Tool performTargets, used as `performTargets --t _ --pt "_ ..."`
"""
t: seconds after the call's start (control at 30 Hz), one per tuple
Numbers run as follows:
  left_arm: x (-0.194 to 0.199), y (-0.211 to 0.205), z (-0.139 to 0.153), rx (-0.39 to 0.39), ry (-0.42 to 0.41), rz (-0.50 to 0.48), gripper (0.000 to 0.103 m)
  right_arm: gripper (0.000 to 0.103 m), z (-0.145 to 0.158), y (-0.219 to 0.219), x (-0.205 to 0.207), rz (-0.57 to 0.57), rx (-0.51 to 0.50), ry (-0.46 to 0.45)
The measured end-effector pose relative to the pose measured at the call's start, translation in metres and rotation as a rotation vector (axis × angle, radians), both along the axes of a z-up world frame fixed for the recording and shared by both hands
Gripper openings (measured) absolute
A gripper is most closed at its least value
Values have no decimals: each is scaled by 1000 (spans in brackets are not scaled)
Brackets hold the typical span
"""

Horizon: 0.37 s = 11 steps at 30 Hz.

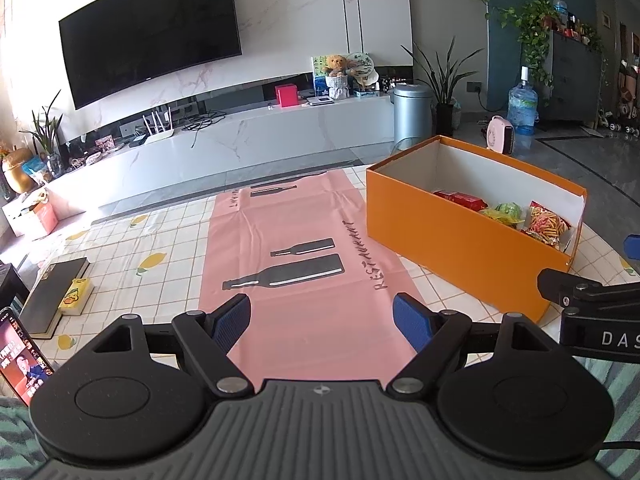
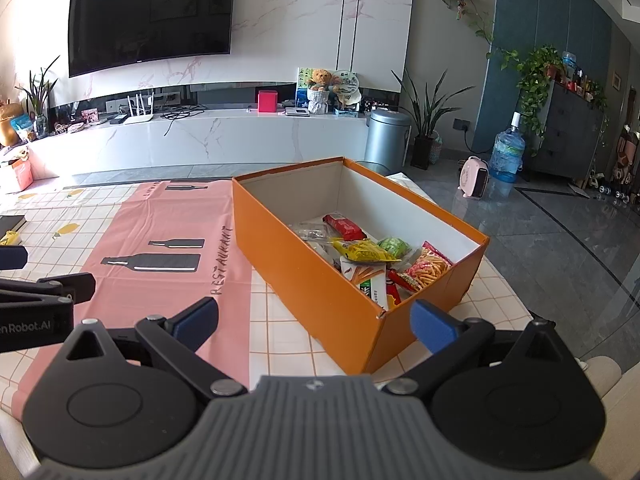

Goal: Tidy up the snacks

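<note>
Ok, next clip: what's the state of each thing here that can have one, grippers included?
Left gripper: jaws open, holding nothing.
Right gripper: jaws open, holding nothing.
Orange cardboard box: lidless, upright on the table, snack packets inside.
Black wall television: screen dark.
Phone at the table's left edge: screen lit.
Black book on the checked tablecloth: closed, lying flat.
Silver bin: lid shut.

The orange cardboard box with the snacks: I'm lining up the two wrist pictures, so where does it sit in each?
Left wrist view: the orange cardboard box sits right of centre, beyond the open left gripper.
Right wrist view: the box sits at centre, just ahead of the open right gripper.
Shared landmark: the pink bottle-print mat, left of the box in both.
</note>
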<state>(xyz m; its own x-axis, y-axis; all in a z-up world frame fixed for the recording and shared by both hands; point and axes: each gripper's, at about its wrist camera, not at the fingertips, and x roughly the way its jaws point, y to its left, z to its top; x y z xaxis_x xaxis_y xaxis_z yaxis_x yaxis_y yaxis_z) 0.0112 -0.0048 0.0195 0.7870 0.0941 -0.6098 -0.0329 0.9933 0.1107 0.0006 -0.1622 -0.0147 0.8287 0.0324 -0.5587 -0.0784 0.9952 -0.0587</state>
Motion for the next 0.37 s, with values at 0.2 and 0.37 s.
performTargets --t 0.2,0.37 --pt "-3 0 2 1 -10 -7 95 99 1 1 0 5 -2 -2" --pt "-5 2 6 -6 -28 -7 95 99 1 1 0 9 1 2"
